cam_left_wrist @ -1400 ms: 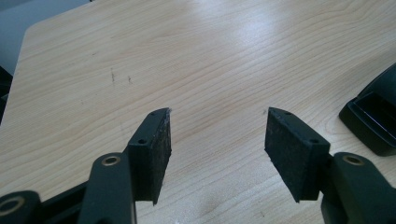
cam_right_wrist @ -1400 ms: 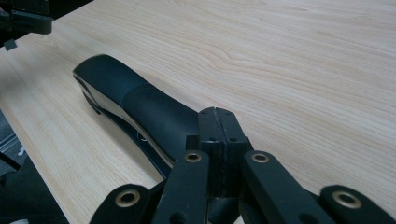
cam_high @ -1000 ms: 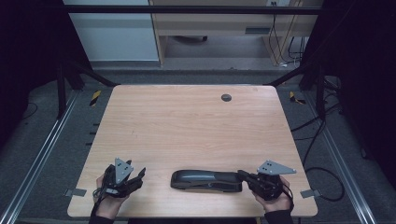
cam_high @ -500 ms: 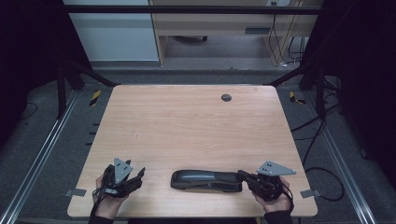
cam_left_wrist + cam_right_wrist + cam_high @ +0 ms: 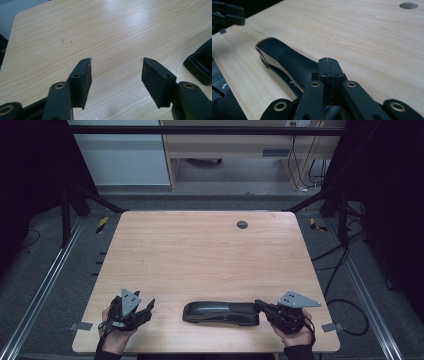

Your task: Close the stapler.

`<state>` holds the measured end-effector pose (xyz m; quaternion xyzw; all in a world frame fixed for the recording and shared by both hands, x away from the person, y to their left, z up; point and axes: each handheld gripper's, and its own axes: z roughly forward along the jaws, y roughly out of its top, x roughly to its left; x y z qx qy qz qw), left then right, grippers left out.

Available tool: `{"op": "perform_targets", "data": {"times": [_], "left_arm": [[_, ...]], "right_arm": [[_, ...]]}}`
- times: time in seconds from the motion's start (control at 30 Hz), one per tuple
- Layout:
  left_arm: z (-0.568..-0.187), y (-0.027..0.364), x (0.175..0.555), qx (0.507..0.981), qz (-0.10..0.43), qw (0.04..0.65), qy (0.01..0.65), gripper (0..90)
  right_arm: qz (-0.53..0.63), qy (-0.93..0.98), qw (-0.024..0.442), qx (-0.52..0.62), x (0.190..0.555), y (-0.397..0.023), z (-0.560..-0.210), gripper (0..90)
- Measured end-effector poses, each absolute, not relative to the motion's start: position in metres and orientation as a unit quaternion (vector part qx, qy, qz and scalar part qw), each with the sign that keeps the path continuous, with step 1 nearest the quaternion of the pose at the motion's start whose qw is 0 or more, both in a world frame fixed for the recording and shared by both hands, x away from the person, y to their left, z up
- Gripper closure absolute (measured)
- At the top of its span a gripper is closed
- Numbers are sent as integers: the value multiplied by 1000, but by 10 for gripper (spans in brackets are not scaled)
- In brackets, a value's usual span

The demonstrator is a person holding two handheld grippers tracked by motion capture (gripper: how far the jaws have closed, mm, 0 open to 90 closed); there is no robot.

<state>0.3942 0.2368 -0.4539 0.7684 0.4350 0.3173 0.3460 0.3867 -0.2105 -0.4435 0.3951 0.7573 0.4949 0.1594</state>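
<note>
Black stapler (image 5: 221,313) on counter (image 5: 200,255), no readable writing.
Long axis nine-to-three; right hand-held gripper (image 5: 261,306) pressed together at three end, left hand-held gripper (image 5: 149,306) spread, empty.

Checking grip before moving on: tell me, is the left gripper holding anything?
No, the left gripper has open jaws with bare table between them.

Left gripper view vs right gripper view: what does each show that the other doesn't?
Left gripper view: open pads with bare table between, and one end of the black stapler at the right edge. Right gripper view: jaws pressed together, most of the stapler's length beside them, a round grommet, the left gripper far off. Both: the wooden table and the stapler.
</note>
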Motion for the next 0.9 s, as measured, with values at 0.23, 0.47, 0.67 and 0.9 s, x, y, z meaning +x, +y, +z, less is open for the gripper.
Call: {"op": "perform_targets", "data": {"times": [0.23,0.47,0.67,0.9], "left_arm": [[-455,237,396,769,314,348,435,388],[-457,241,400,770,312,345,436,345],[-462,248,407,773,309,341,436,294],[-468,265,419,771,303,334,450,252]], "right_arm": [[498,748,177,400,390,-213,-439,724],[483,714,244,444,399,-235,-439,393],[447,698,252,499,410,-260,-453,294],[410,699,236,537,418,-282,-471,278]]}}
